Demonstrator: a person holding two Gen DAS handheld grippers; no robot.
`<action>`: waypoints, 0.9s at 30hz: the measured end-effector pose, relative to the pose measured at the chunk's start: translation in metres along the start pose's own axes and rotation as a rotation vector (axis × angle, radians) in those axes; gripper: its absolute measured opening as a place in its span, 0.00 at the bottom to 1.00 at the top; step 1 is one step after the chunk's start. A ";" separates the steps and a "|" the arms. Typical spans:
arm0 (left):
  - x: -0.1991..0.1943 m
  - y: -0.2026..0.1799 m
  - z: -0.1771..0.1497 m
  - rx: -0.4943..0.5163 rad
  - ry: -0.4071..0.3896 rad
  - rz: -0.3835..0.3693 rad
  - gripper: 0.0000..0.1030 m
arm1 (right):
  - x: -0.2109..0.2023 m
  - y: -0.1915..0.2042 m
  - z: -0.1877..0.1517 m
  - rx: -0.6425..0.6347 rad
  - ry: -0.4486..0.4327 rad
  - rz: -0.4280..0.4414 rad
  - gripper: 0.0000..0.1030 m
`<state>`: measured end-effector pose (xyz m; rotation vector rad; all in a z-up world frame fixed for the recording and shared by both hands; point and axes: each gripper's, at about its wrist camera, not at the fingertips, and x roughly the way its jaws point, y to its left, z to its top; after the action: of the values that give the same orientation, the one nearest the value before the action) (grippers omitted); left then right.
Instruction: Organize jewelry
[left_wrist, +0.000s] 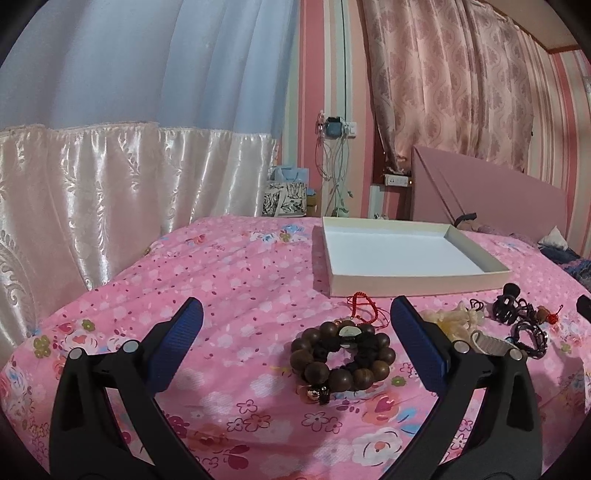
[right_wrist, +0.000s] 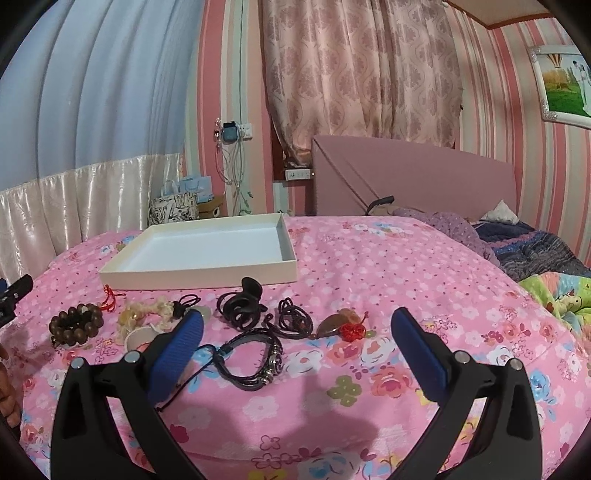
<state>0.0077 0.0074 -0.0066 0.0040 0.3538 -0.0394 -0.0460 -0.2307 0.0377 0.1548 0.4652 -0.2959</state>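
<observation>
Bedspread (right_wrist: 369, 266): red knot pendant (right_wrist: 351, 329) only rightward.

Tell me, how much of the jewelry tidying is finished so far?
Nothing looks done yet: the white tray holds nothing. Nothing is in hand either; the left gripper and right gripper are both open over the bedspread. Everything is left: the wooden bead bracelet, red cord, black hair claw, black leather bracelet and amber pendant lie loose in front of the tray.
</observation>
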 end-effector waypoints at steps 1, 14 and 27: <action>0.000 -0.001 0.000 0.003 0.001 0.003 0.97 | 0.001 0.000 0.000 -0.001 0.003 0.000 0.98; -0.002 -0.001 0.000 0.016 -0.005 0.011 0.97 | 0.002 0.003 -0.001 0.005 0.011 -0.001 0.98; 0.003 -0.004 0.001 0.018 0.012 0.034 0.97 | 0.002 -0.003 -0.002 0.025 0.013 0.014 0.98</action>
<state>0.0105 0.0034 -0.0064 0.0282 0.3652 -0.0087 -0.0460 -0.2332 0.0347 0.1843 0.4731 -0.2877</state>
